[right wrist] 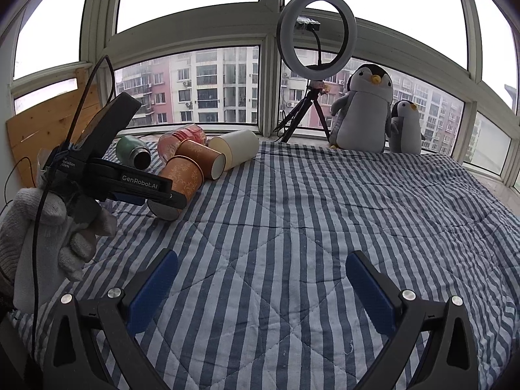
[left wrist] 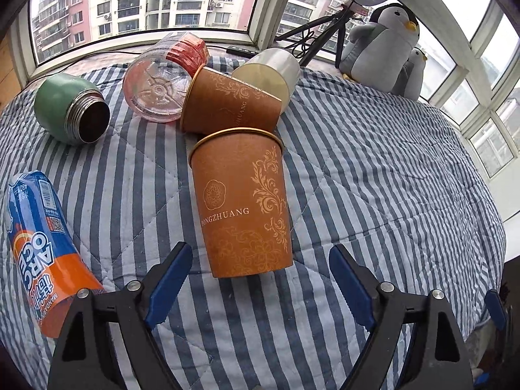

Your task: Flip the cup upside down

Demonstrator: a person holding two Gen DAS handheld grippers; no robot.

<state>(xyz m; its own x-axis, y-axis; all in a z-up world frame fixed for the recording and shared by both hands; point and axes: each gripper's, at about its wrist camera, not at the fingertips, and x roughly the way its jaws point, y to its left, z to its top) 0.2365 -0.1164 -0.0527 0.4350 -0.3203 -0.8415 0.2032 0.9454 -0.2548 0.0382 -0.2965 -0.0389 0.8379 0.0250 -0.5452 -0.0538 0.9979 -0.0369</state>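
A brown paper cup (left wrist: 242, 201) with gold print lies on its side on the striped quilt, base toward my left gripper (left wrist: 260, 260), which is open with its blue pads on either side of the base, not touching. The same cup shows in the right wrist view (right wrist: 180, 178), partly hidden by the left gripper body (right wrist: 130, 182). A second brown cup (left wrist: 227, 102) lies behind it. My right gripper (right wrist: 261, 273) is open and empty over bare quilt, well to the right of the cups.
A green flask (left wrist: 70, 110), a clear plastic bottle (left wrist: 159, 81), a cream cylinder (left wrist: 273, 71) and an orange soda bottle (left wrist: 42, 247) lie around the cups. Plush penguins (right wrist: 364, 107) and a ring light on a tripod (right wrist: 317, 32) stand by the window.
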